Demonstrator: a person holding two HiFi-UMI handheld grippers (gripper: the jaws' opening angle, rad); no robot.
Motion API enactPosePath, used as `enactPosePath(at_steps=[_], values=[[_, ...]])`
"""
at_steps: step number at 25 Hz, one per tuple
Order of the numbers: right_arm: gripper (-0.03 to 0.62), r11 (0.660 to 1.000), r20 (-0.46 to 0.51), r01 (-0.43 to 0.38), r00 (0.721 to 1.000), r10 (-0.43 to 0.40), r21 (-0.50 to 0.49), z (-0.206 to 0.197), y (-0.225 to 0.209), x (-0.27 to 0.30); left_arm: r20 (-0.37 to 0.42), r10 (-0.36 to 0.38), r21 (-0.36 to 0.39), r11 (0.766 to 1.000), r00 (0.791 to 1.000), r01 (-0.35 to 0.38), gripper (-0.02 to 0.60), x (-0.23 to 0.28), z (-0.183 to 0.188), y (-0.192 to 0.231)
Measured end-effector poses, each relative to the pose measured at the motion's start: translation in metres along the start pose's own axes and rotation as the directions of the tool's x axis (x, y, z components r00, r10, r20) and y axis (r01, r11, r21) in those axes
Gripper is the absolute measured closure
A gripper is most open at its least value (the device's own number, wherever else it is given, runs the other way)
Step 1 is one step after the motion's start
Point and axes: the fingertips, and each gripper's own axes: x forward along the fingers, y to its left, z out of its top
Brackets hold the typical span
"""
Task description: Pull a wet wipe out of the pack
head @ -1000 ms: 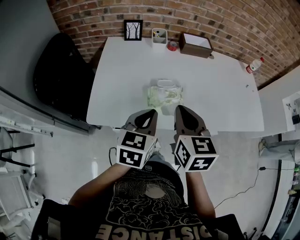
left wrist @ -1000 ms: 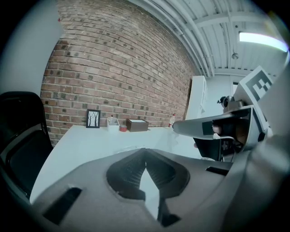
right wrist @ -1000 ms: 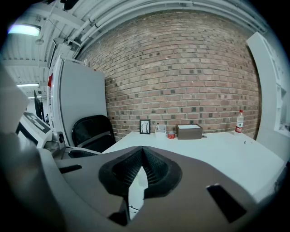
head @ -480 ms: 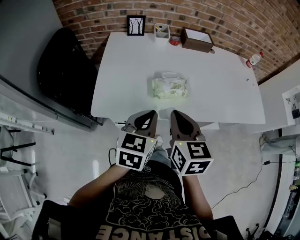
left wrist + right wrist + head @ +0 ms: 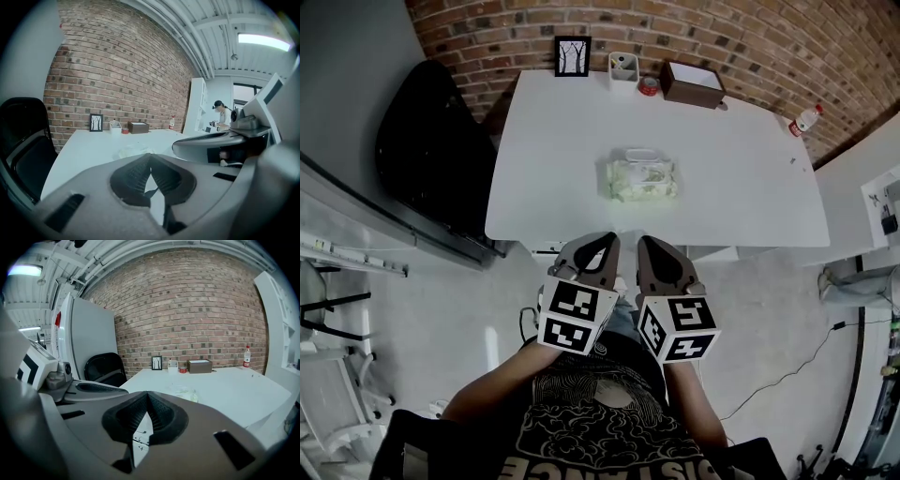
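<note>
The wet wipe pack (image 5: 642, 178), pale green with a white lid, lies flat in the middle of the white table (image 5: 741, 187). It also shows small in the left gripper view (image 5: 133, 151) and the right gripper view (image 5: 185, 392). My left gripper (image 5: 602, 242) and right gripper (image 5: 647, 244) hang side by side in front of the table's near edge, short of the pack and not touching it. Both are shut with nothing between the jaws, whose tips meet in the left gripper view (image 5: 150, 155) and the right gripper view (image 5: 146, 394).
Along the back edge by the brick wall stand a framed picture (image 5: 573, 55), a white cup (image 5: 622, 70), a red tape roll (image 5: 649, 87) and a brown box (image 5: 692, 84). A small bottle (image 5: 802, 120) is at the far right corner. A black chair (image 5: 431, 141) stands left of the table.
Both grippers have drawn back from the table's front edge toward the person's body. The pack has not moved on the table.
</note>
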Motion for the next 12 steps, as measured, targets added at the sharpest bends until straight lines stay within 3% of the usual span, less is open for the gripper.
enactPosePath(at_steps=[12], values=[[0.579,1.000,-0.007,0.015,1.000,-0.015,-0.011,-0.0070,-0.0008,-0.0076,-0.005,-0.017,-0.008,1.000,1.000,0.017,0.569,-0.0013,-0.0063,-0.0075]])
